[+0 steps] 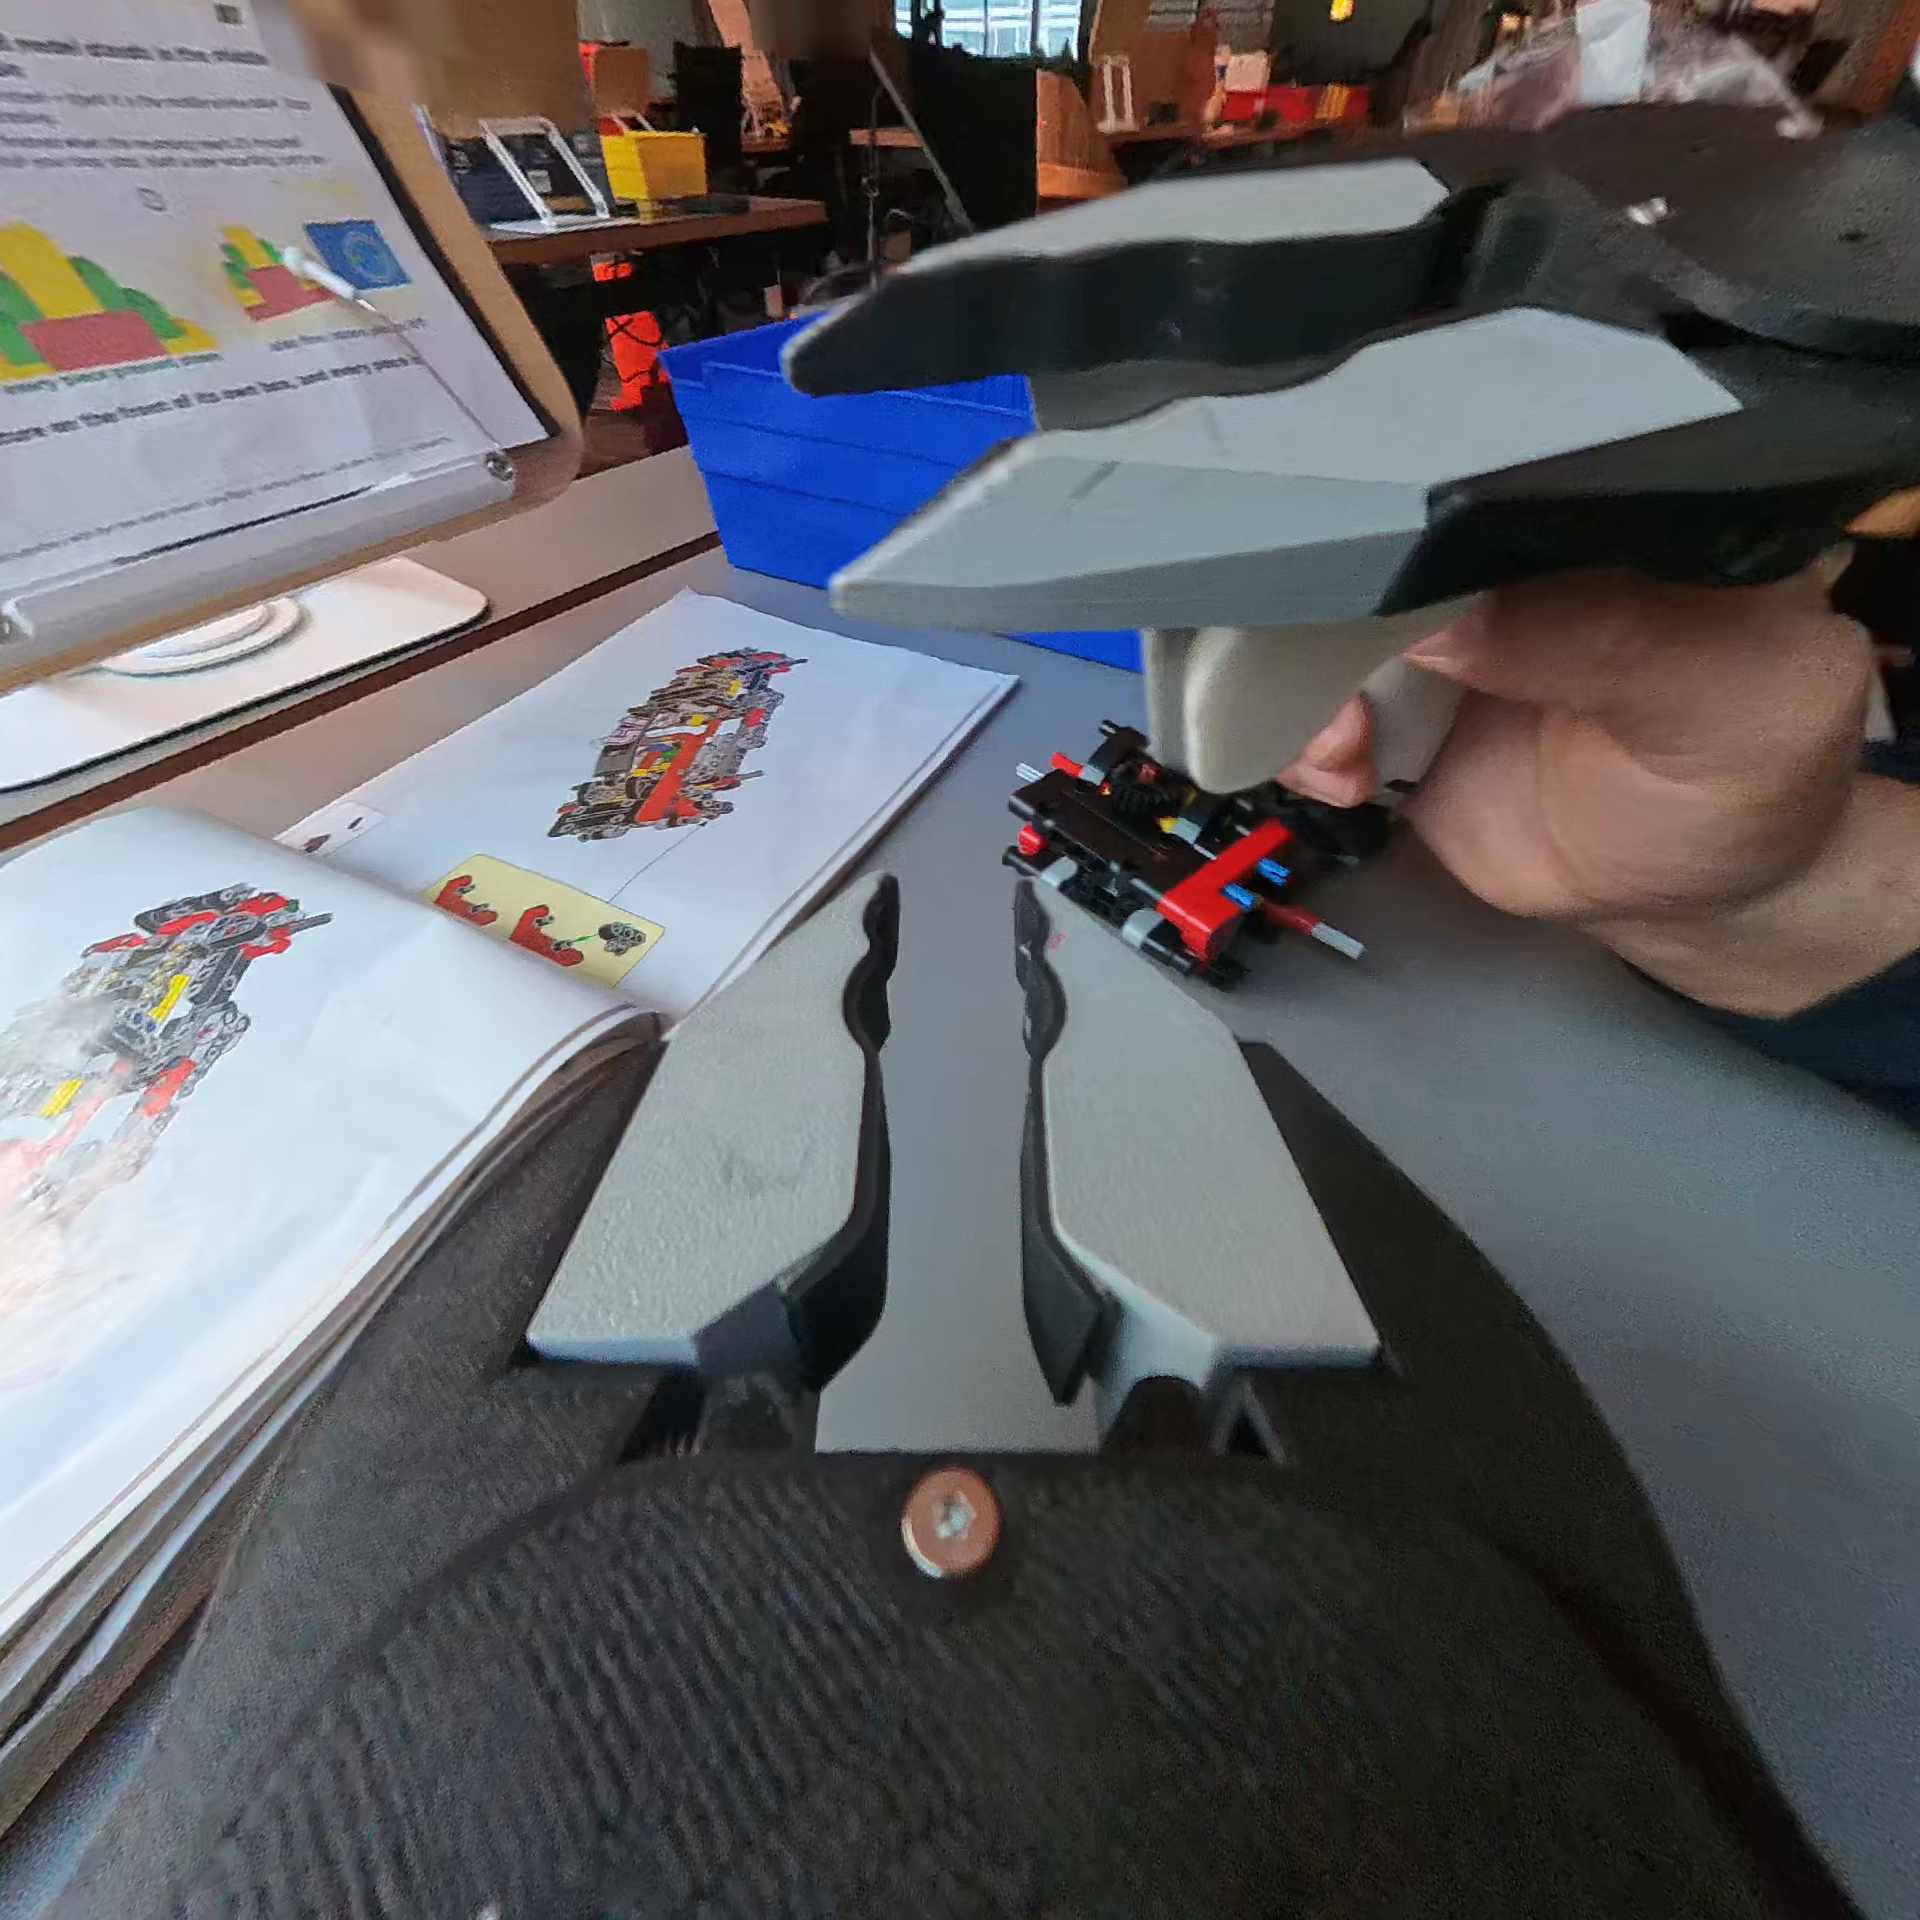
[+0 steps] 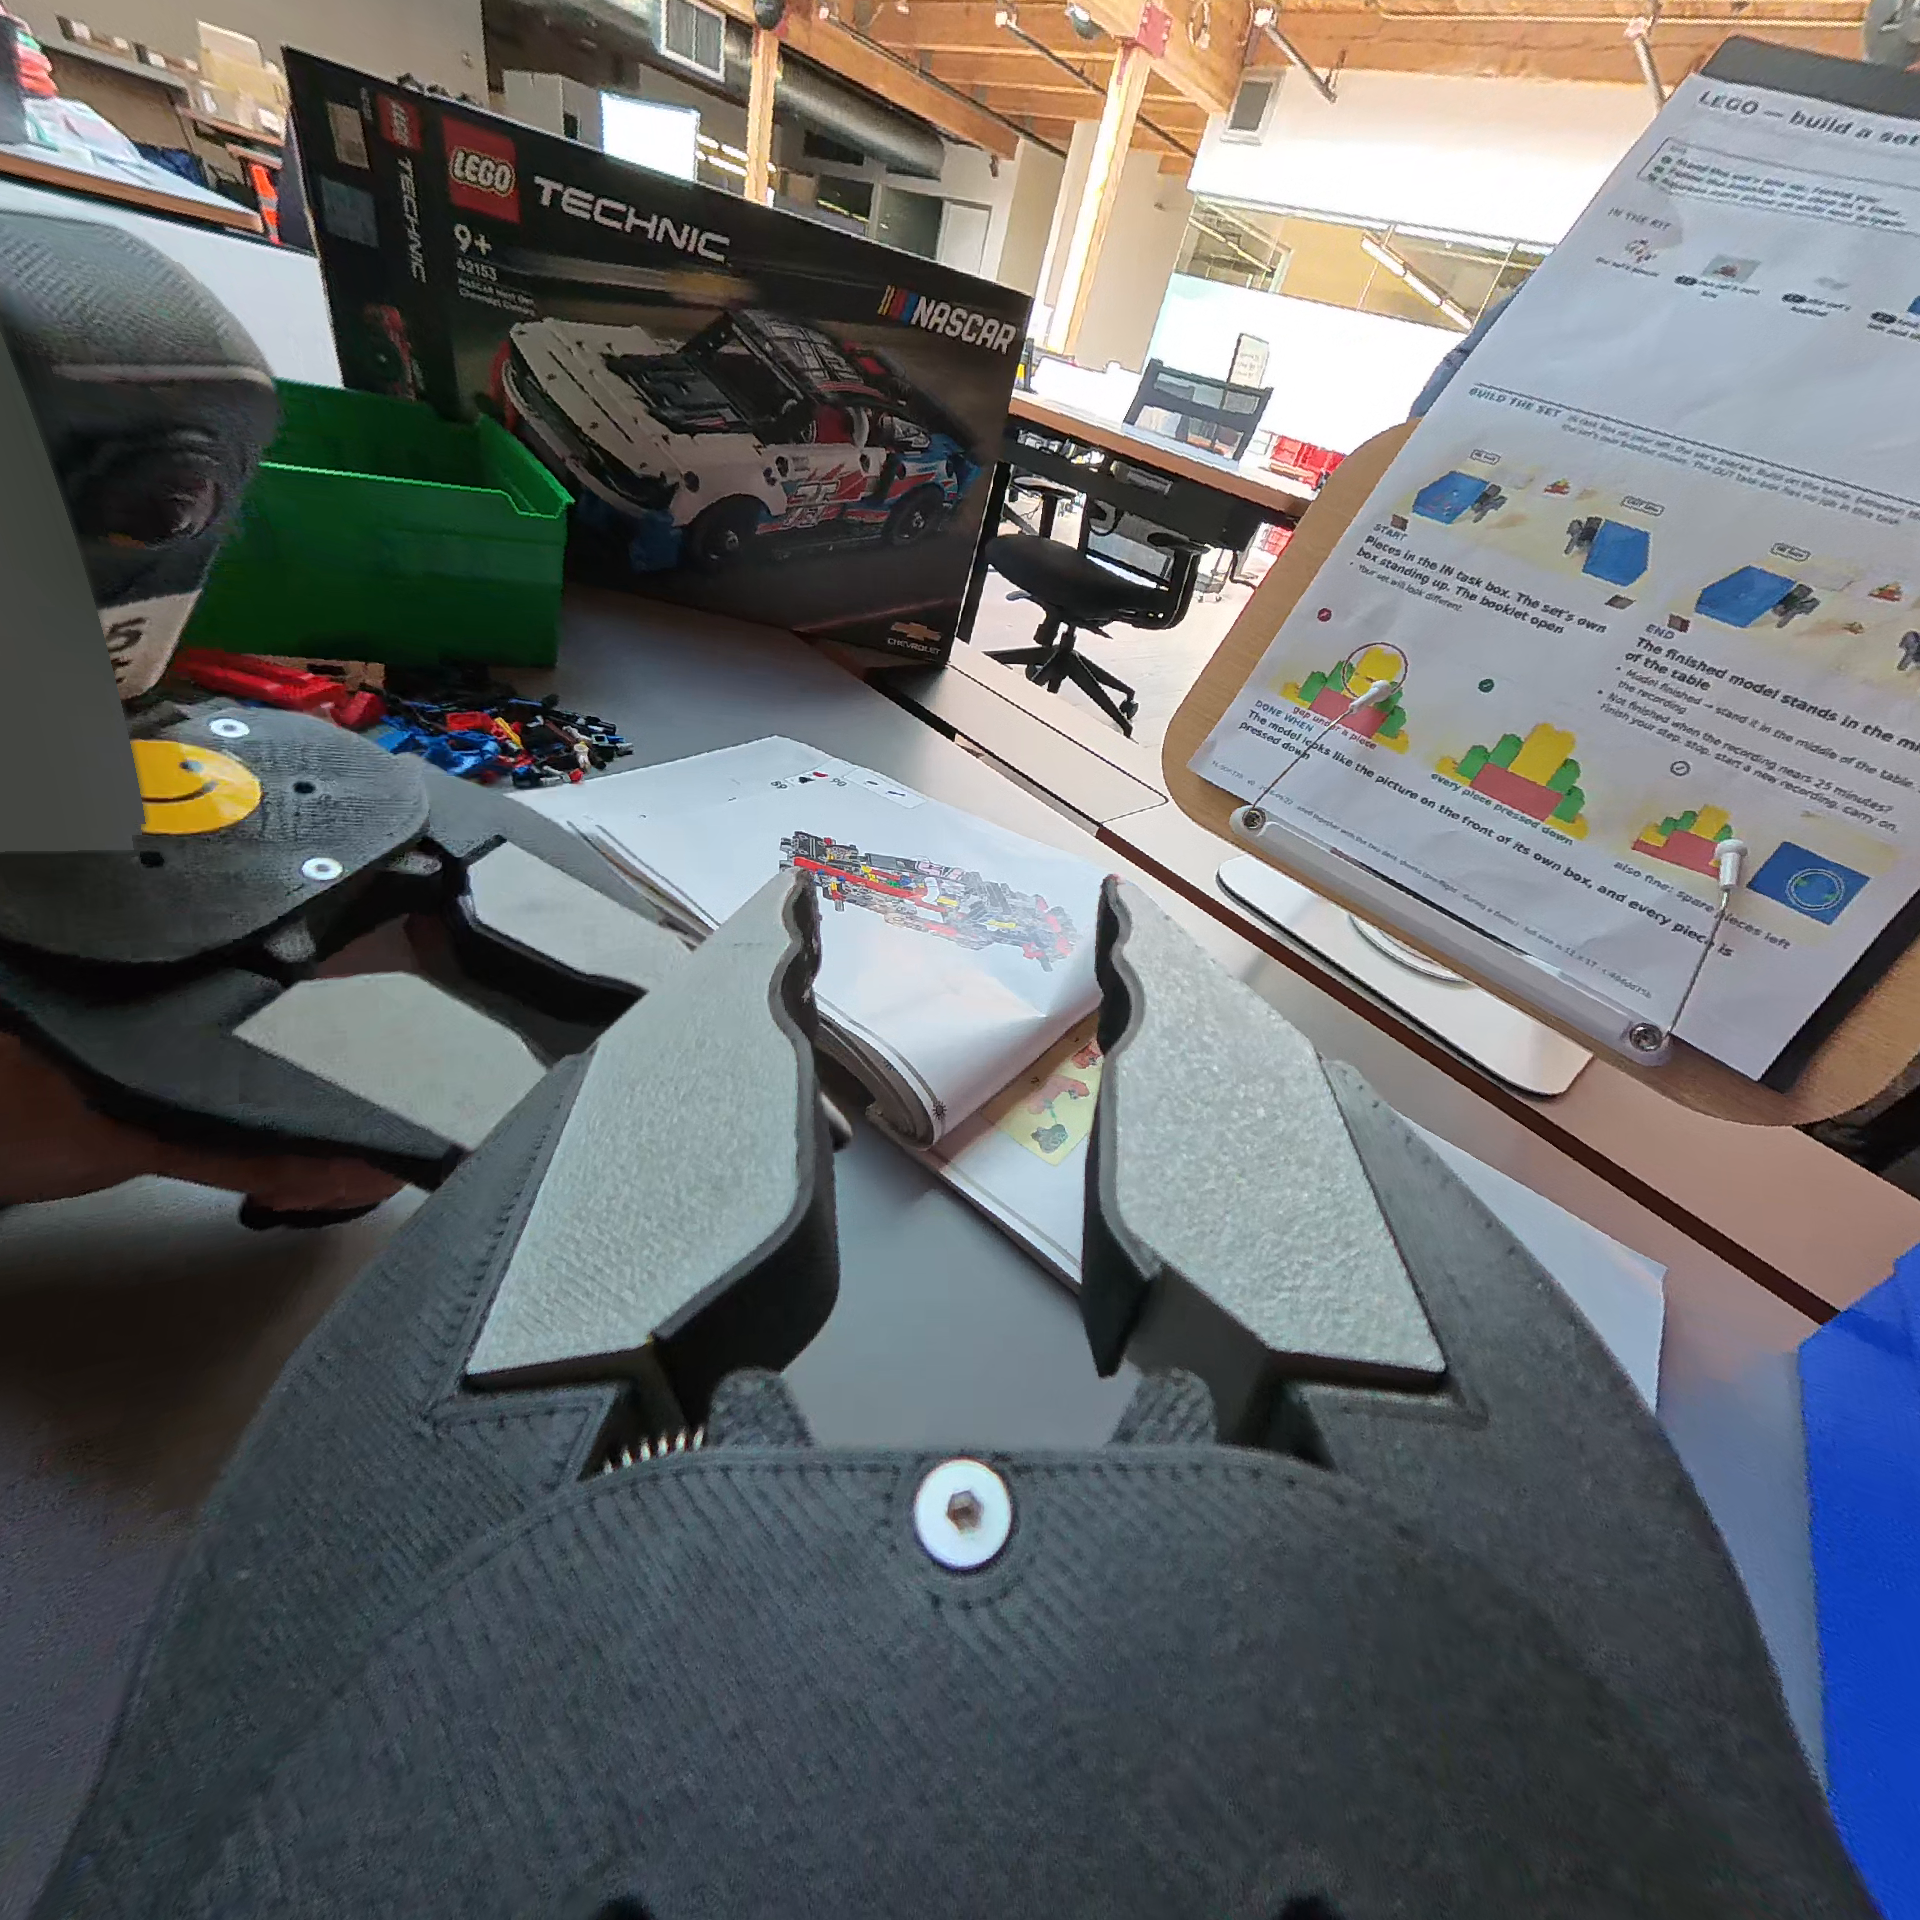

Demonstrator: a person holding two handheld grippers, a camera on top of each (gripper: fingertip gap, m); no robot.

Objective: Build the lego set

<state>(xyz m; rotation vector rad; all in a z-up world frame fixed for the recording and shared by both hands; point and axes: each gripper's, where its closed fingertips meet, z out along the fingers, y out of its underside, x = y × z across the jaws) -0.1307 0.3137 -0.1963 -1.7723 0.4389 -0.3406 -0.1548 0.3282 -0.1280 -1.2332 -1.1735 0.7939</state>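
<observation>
My left gripper (image 1: 954,914) is open with only bare grey table (image 1: 1558,1195) between its fingers. It hovers low at the right edge of an open instruction booklet (image 1: 675,748). A small black and red brick model (image 1: 1174,862) lies on the table just ahead and to the right of its fingertips, apart from them. My right gripper (image 2: 956,904) is open and empty above the booklet (image 2: 956,966). It also shows in the left wrist view (image 1: 821,478), held by a hand (image 1: 1662,790) above the model, with nothing between its fingers.
A blue bin (image 1: 831,468) stands behind the booklet. A sheet on a wooden stand (image 2: 1558,623) is at the table's far edge. A green bin (image 2: 395,540), the set's box (image 2: 707,416) and a pile of loose pieces (image 2: 468,727) are at the far left.
</observation>
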